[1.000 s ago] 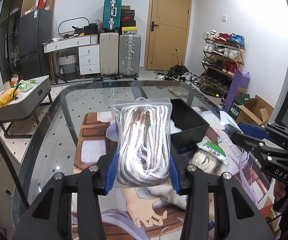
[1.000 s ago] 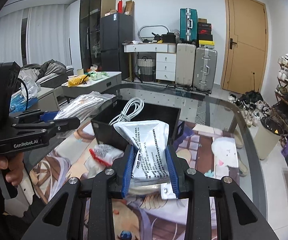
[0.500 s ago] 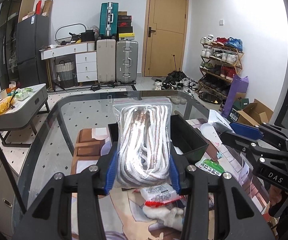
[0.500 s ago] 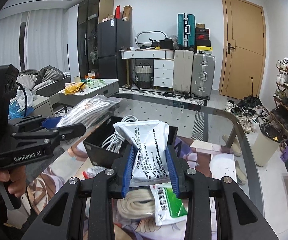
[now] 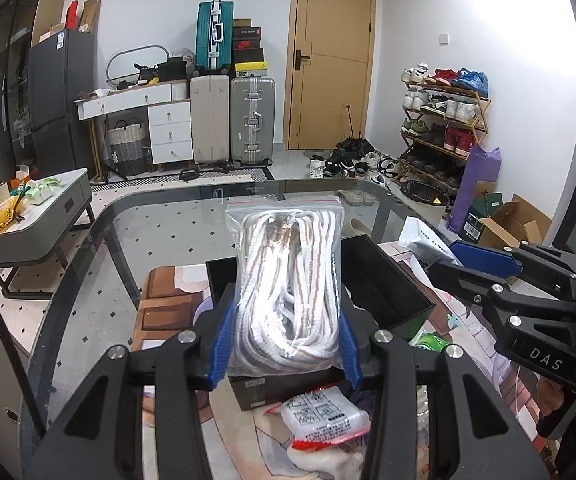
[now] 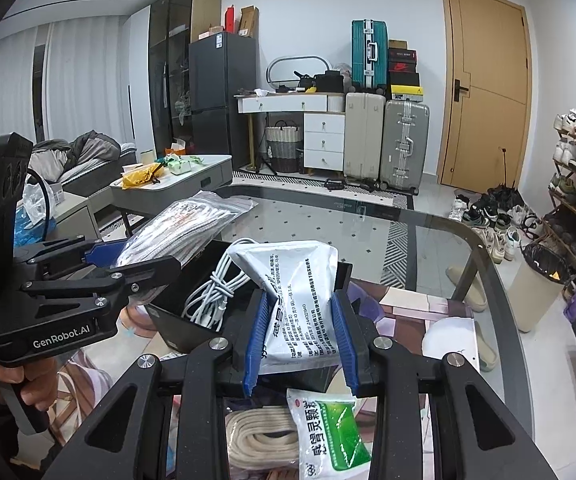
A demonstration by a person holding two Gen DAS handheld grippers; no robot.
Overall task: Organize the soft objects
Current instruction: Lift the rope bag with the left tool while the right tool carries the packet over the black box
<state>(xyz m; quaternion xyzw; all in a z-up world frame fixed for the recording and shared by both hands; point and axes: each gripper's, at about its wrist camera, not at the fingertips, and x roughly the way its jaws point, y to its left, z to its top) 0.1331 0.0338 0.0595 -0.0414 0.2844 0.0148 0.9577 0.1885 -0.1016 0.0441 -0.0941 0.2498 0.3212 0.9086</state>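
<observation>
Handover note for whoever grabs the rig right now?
Left tool: shut on a clear bag of rope, held above the black box.
Right tool: shut on a white packet, also at the box.
Done: a white cable is in the box.
Left: drop both held items in, then collect the green-and-white packet, beige rope coil and red-edged packet lying on the table.
</observation>
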